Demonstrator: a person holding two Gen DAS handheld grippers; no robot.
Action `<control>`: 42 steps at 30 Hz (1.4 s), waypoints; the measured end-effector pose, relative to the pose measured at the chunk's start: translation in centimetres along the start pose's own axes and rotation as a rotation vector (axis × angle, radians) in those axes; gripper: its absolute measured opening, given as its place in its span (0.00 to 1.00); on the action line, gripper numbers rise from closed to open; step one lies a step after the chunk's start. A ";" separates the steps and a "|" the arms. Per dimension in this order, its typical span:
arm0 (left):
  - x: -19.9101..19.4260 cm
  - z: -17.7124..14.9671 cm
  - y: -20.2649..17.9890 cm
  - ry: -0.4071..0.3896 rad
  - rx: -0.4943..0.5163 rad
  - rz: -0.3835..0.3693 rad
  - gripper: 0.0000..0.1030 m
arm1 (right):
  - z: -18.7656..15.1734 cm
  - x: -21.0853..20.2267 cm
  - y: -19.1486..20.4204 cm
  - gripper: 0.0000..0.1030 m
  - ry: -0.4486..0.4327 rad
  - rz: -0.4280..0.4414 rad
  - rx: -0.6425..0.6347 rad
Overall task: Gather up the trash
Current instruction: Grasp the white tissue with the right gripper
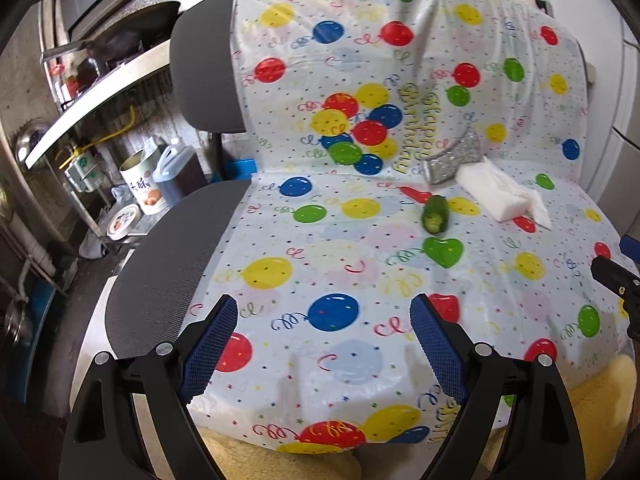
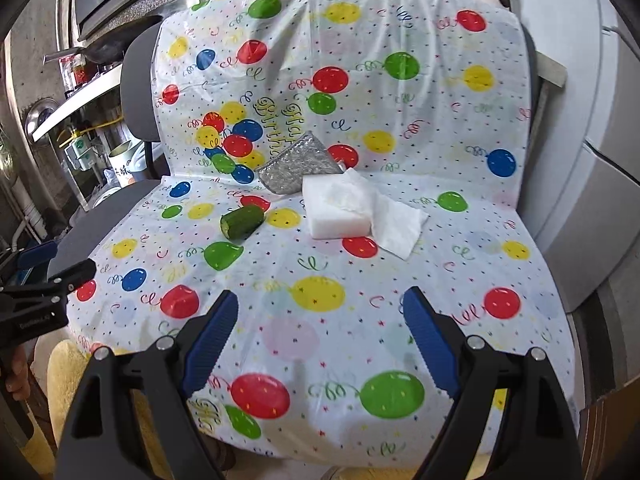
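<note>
A bitten green cucumber piece (image 1: pixel 435 215) (image 2: pixel 241 221) lies on the balloon-print sheet (image 1: pixel 340 264) (image 2: pixel 360 280) that covers a chair seat. Behind it a silver glitter pouch (image 1: pixel 450 164) (image 2: pixel 298 168) leans at the seat's back. A white foam block (image 1: pixel 494 194) (image 2: pixel 340 212) with a white tissue (image 1: pixel 536 208) (image 2: pixel 396 224) draped over it sits to the right of the cucumber. My left gripper (image 1: pixel 324 316) hangs open over the seat's front, nothing between its fingers. My right gripper (image 2: pixel 320 312) is open too, well short of the block.
A black mesh chair (image 1: pixel 168 280) (image 2: pixel 136 92) shows left of the sheet. A kitchen shelf (image 1: pixel 104 92) with pans, a tin can (image 1: pixel 142 184) and a blue jug (image 1: pixel 176 172) stand at the left. A grey cabinet (image 2: pixel 592 200) is at the right. Yellow cushion (image 1: pixel 600 392) lies below.
</note>
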State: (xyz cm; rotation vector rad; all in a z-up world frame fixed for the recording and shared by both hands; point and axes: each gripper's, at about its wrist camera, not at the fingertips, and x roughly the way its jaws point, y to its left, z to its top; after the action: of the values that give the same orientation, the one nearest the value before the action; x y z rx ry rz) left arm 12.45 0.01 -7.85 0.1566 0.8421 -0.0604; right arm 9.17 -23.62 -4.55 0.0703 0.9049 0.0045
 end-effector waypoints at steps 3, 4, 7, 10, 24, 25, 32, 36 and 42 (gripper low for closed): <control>1.1 0.5 0.7 0.015 -0.021 0.009 0.85 | 0.3 1.1 -0.6 0.81 0.012 0.002 0.008; 1.5 0.6 0.8 0.020 -0.025 0.008 0.85 | 0.4 1.4 -0.9 0.81 0.017 0.000 0.013; 3.0 1.0 0.8 0.044 -0.037 -0.001 0.85 | 0.7 2.6 -2.0 0.81 0.031 0.005 0.036; 4.6 1.4 0.1 0.067 -0.035 -0.008 0.85 | 1.3 3.6 -2.9 0.79 0.033 0.009 0.041; 8.5 4.5 -3.1 0.083 0.014 -0.026 0.85 | 5.6 10.5 -5.2 0.46 0.044 0.018 0.033; 8.8 4.8 -3.3 0.085 0.016 -0.027 0.85 | 5.9 11.0 -5.2 0.43 0.048 0.020 0.036; 10.4 5.7 -3.5 0.087 0.009 -0.051 0.85 | 6.9 14.7 -5.8 0.42 0.097 0.038 0.069; 10.9 5.7 -3.5 0.100 -0.002 -0.065 0.85 | 6.9 15.6 -6.3 0.42 0.108 0.071 0.109; 10.2 5.4 -3.8 0.092 0.006 -0.084 0.85 | 7.2 15.2 -6.2 0.03 0.114 0.108 0.104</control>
State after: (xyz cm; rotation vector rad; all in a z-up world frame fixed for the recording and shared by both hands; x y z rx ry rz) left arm 22.81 -4.53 -12.38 0.1299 0.9407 -0.1356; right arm 24.02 -29.71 -12.42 0.2175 1.0138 0.0625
